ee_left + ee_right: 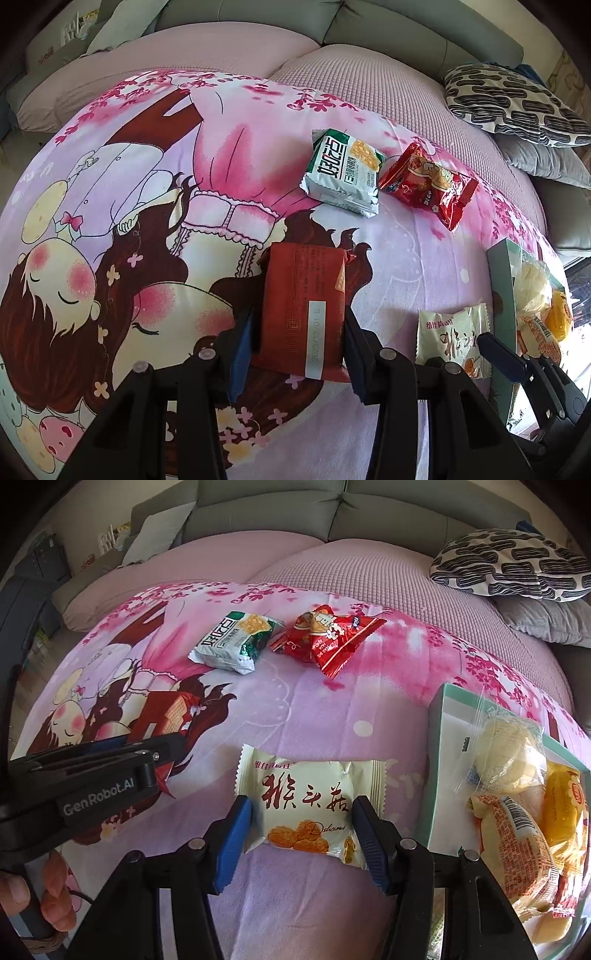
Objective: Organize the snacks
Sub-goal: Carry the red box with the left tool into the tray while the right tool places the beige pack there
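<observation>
My left gripper (297, 332) has its jaws around a dark red wafer packet (304, 310), pads touching both sides. My right gripper (301, 834) straddles a cream biscuit packet (308, 801), jaws close against its edges. The cream packet also shows in the left wrist view (448, 338). A green-and-white cracker packet (343, 171) (236, 642) and a red candy packet (432, 184) (325, 638) lie further away on the blanket. A teal box (437, 760) (500, 273) on the right holds several wrapped snacks (517, 794).
Everything lies on a pink cartoon-print blanket (221, 192) spread over a sofa. A black-and-white patterned cushion (509, 566) and a grey cushion (546, 622) sit at the back right. The left gripper's body (92, 775) shows at the left of the right wrist view.
</observation>
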Motion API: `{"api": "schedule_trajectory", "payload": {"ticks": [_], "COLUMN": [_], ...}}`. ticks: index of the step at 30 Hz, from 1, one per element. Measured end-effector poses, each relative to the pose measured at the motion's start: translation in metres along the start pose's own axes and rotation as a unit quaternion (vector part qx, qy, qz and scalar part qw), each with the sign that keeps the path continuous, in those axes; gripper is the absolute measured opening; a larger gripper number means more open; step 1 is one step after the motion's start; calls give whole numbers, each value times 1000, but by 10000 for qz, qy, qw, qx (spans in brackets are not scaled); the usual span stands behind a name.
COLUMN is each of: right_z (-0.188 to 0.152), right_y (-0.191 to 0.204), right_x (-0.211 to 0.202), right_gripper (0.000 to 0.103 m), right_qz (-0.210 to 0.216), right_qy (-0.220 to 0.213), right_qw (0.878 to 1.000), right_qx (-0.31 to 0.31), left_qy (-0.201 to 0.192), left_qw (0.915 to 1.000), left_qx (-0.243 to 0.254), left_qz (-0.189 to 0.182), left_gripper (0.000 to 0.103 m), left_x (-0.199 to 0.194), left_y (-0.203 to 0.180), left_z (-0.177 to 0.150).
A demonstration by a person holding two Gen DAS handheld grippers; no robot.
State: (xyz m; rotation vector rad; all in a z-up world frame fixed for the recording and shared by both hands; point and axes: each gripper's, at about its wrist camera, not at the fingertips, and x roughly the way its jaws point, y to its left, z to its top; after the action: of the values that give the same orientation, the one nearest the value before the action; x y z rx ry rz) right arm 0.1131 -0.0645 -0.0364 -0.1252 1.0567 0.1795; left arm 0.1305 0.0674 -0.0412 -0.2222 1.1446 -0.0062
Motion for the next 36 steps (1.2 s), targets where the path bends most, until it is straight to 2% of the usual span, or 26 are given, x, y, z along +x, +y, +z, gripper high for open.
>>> {"api": "schedule_trajectory", "payload": {"ticks": [8,11,18,31,36], "right_z": [0,0,1,-8,-11], "right_y": [0,0,-3,-11,-24], "right_x": [0,-2,-22,-58,-75], "right_gripper": [55,54,53,53,53], "right_qz": [-77,-71,-113,-233,-296], "right_qy": [-84,-120,-328,-593,-789], "right_qw": [9999,9998,9991,9966,9939], "right_qx": [100,142,261,524,711], "left_qy": [-12,-46,-169,-567,-690], "left_qw": [10000,9999,9998,9983,9969], "left_qx": [53,73,38,117,318], "left_qz": [60,94,96,-83,-207], "left_gripper": [46,42,41,41,41], "left_x": [1,-1,-9,-40,-50], "left_y": [-1,-1,1,-8,-25], "left_z": [0,1,2,5,5]}}
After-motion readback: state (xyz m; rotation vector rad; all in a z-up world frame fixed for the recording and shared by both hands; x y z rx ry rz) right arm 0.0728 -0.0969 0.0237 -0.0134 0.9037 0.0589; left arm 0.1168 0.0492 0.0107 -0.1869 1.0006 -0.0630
